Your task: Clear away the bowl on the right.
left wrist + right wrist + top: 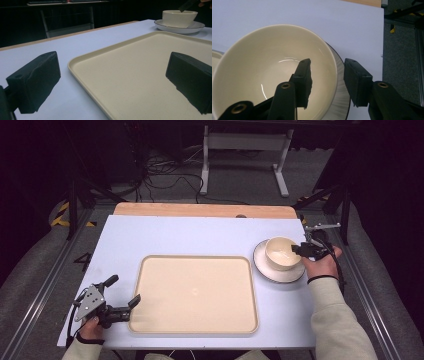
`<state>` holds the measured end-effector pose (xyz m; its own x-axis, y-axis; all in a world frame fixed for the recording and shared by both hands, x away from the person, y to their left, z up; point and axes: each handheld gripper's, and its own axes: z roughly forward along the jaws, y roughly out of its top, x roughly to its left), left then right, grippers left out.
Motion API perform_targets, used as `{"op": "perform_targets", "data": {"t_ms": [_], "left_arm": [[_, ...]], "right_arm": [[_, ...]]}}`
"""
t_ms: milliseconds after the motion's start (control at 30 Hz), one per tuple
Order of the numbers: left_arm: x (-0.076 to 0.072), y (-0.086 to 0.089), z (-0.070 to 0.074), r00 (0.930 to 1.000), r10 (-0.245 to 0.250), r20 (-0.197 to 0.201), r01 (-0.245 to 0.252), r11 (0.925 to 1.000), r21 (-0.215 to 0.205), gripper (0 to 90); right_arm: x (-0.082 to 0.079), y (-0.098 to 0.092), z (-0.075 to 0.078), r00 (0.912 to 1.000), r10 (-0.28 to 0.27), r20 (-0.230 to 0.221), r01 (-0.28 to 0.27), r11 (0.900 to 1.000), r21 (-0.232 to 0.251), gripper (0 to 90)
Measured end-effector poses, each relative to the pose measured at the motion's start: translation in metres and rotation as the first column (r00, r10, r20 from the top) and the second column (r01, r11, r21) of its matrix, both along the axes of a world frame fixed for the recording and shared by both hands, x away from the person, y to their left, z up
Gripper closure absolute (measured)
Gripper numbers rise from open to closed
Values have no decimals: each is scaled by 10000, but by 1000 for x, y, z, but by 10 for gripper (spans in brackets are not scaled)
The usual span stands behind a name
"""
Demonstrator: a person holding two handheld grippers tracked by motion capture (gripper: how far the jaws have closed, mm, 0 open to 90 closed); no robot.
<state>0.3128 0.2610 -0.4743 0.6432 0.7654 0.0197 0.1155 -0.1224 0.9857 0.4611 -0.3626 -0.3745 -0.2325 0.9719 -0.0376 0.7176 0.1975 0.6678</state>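
Cream glazed ceramic bowl (281,252): sitting on a white dark-rimmed saucer (265,268) at the right of the frame, beside the empty beige plastic tray (195,292) on the pale blue counter (165,236). Right gripper (327,80): fingers straddling the bowl's rim, one inside, one outside, not yet pressing. Left gripper (122,292): idling lower left, fingers wide apart. Grasp and lift are remaining.

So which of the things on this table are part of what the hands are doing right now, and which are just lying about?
In the job:
- bowl, its rim between the jaws of the right gripper
- plate under the bowl

Lying about:
- tray, nothing on it
- left gripper, open, idle at the tray's near left corner
- wooden strip along the table's far edge
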Motion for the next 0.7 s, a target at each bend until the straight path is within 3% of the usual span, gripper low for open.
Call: {"op": "perform_targets", "data": {"t_ms": [167, 333, 700], "left_arm": [[0, 0, 0, 10000, 1, -1, -1, 10000, -1, 2], [0, 0, 0, 10000, -2, 7, 2, 10000, 8, 2], [0, 0, 0, 10000, 9, 1, -9, 10000, -8, 3]], "right_arm": [[7, -7, -9, 9969, -279, -742, 303, 9990, 322, 626], [13, -8, -17, 9909, -396, -1284, 442, 9985, 331, 639], [20, -6, -24, 9817, -325, -1876, 428, 9977, 516, 786]]}}
